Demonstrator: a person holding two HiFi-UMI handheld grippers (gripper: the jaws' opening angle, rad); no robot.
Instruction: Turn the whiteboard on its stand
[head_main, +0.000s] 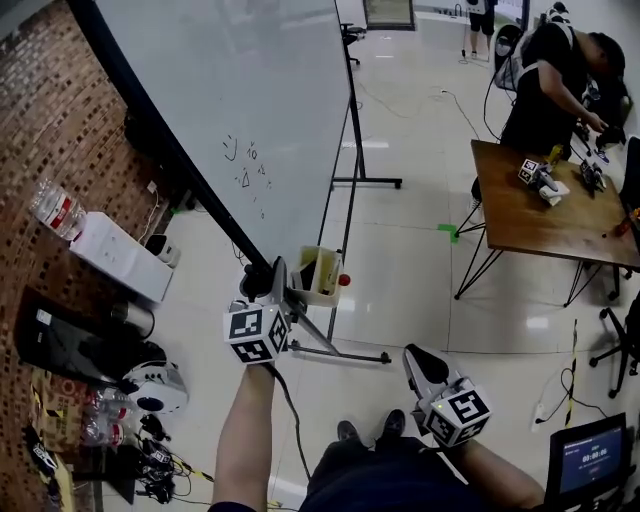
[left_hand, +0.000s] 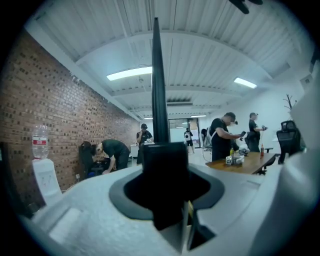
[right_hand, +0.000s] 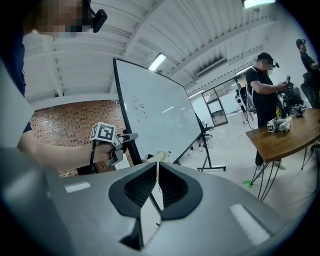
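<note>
My head view looks steeply down, whiteboard (head_main: 250, 110) at upper left. The left gripper view sits hard against its edge, facing the table (left_hand: 245, 164); the right gripper view, farther back, shares both.

No word or number can be read anywhere. The whiteboard (head_main: 250, 100) carries a few small handwritten marks (head_main: 245, 165), above and beyond the left tool (head_main: 276, 278), too faint to make out. The cubes (head_main: 258, 335) on both tools bear only black-and-white square markers. A water bottle (head_main: 55, 208) far left of the left tool has an unreadable red label. A screen (head_main: 590, 465) right of the right tool (head_main: 417, 362) shows blue with illegible lines.
</note>
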